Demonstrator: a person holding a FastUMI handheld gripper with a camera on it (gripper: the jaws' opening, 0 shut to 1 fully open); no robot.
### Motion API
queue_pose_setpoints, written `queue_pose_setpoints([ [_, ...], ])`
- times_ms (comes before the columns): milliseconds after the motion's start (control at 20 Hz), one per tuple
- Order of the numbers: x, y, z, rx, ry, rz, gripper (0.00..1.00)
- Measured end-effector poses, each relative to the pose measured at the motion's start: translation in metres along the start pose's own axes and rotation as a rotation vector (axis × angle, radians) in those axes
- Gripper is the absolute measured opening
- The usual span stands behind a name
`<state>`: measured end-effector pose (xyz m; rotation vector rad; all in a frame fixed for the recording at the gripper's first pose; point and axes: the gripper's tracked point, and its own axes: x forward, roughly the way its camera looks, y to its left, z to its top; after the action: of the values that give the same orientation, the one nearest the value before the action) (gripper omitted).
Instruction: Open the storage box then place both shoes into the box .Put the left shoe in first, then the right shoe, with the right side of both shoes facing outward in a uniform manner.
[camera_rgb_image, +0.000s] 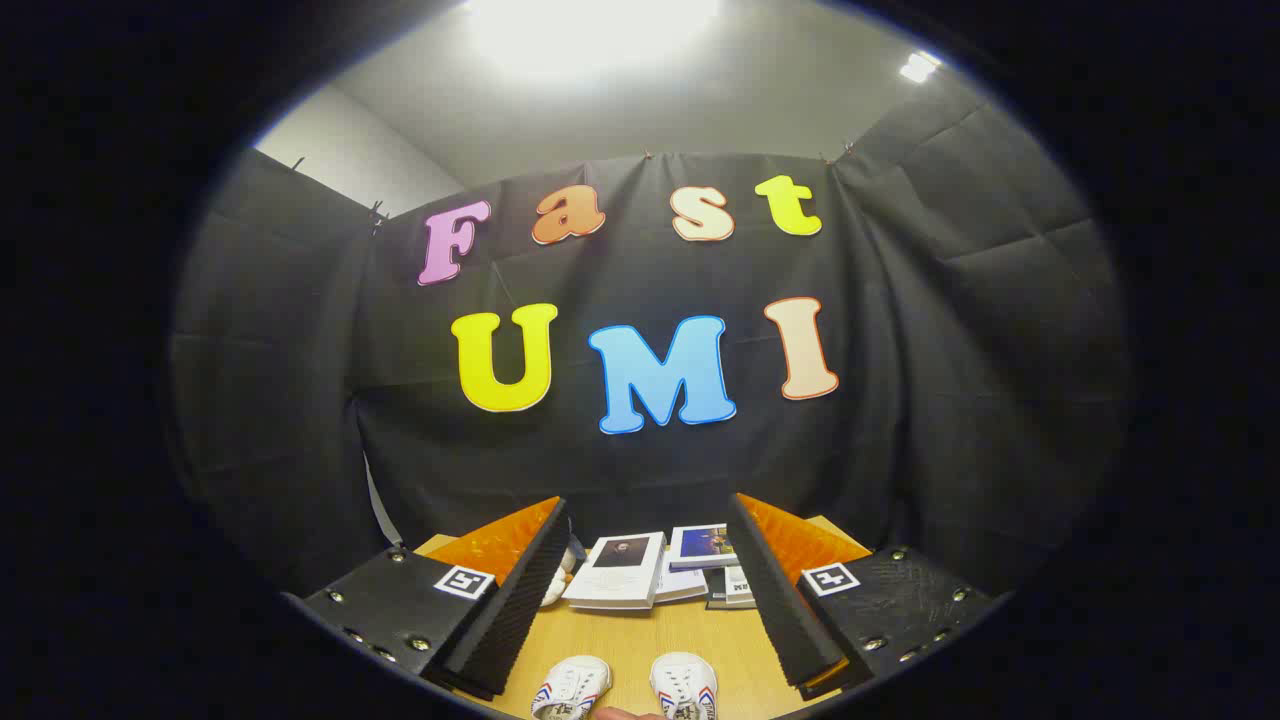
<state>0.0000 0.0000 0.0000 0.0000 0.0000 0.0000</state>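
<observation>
Between the spread fingers of my gripper (640, 610), which stands wide open and holds nothing, I see a pair of white canvas shoes with red and blue stripes on the pale wooden desk (640, 640); one shoe (570, 688) sits toward seven o'clock, the other shoe (685, 685) toward five; both toes point to twelve, long axes running with my fingers; a few white paperback books (618, 582) lie beyond; I judge that the box comes first.

no readable text on books (618, 570), square markers on tool (645, 600)
</observation>
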Motion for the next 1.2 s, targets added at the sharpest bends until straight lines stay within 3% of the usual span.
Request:
queue_pose_setpoints([
  [900,0.036,0.005,0.006,-0.008,0.023,0.006,0.97],
  [1200,0.048,0.028,-0.022,0.009,0.073,0.077,0.96],
])
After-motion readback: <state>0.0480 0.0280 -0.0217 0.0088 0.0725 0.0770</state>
